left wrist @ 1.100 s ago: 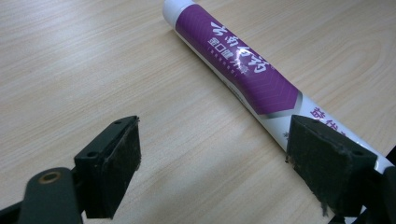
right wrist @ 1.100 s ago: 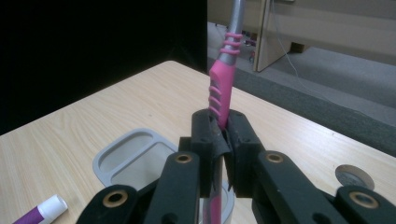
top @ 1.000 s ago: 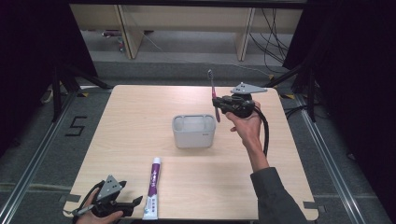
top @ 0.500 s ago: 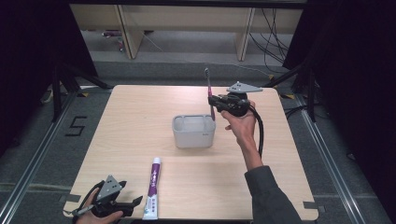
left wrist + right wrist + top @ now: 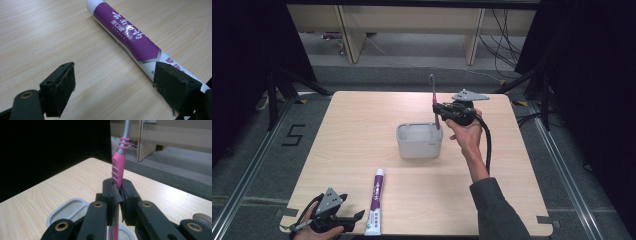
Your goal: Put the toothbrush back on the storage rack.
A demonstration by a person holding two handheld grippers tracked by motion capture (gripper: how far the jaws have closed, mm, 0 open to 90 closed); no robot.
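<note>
- R gripper (image 5: 438,111): jaws clamped tight on a pink-and-grey toothbrush (image 5: 433,102), gripping the pink handle low down. Brush stands near upright, bristle end up, above the far right corner of the grey holder (image 5: 419,141). Right gripper view confirms pads (image 5: 126,195) pinch the handle from both sides, no gap.
- Lower end of brush: looks to be at or just inside the holder's rim, but the jaws and hand (image 5: 467,132) hide it; can't tell if it touches the wall.
- L gripper (image 5: 354,217): jaws wide apart, nothing between the pads. Rests at near left table edge, just beside the purple-and-white toothpaste tube (image 5: 375,201). In left gripper view the tube (image 5: 130,37) lies flat next to one pad, prob. not touching.
- Holder sits mid-table (image 5: 522,165), well apart from the tube.
- Judged step: drop the brush into the holder, approx. halfway through.
- Risks from here:
  - Brush end catches the rim on the way down, since it is over a corner, not the centre; holder is light-looking and could tip or slide.
  - Letting go too high: the brush falls, bounces out or lands across the rim.
  - Grip is low on the handle, so the top-heavy brush may pivot in the pads if it knocks the wall.
  - Cable (image 5: 488,145) from R gripper hangs near the holder; a sweep could drag it.
</note>
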